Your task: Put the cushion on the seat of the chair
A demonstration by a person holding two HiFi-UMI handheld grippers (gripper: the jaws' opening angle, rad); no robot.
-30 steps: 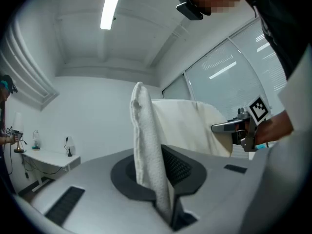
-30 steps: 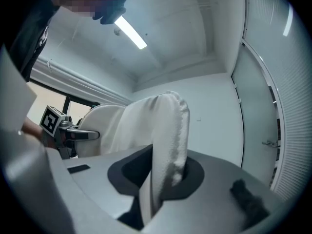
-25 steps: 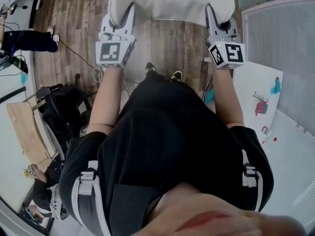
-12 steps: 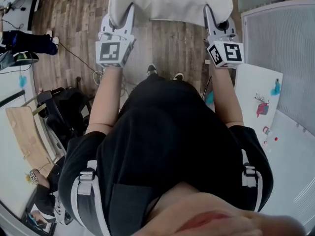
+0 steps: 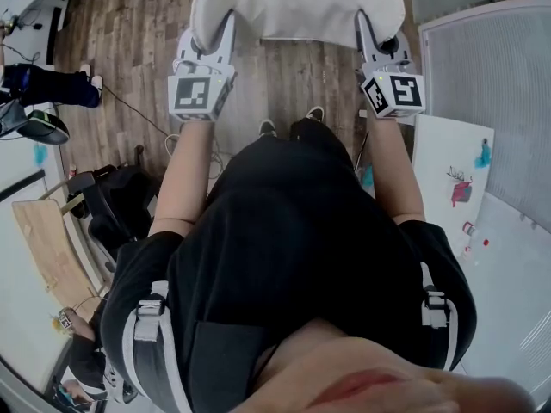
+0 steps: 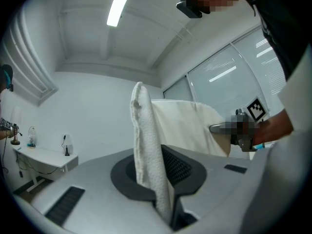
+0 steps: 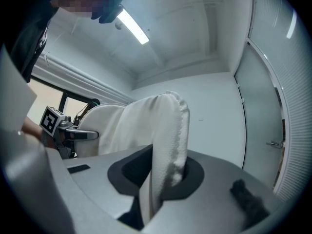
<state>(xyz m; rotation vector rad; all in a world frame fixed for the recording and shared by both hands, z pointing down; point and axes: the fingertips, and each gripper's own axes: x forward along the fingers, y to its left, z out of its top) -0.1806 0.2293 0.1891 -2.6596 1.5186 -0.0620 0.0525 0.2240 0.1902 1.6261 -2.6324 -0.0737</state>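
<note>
left gripper and right gripper fingers pinch opposite cushion ends; guessing that's so it's spread flat for the seat

I count 1 cushion, at the top centre of the head view. There are 2 grippers: the left gripper at upper left and the right gripper at upper right. Each carries 1 marker cube, 2 in all: left cube and right cube. Just below them, mid-frame, I see 2 shoes. At lower left lies 1 wooden board. The left gripper view shows 1 ceiling light strip.
</note>
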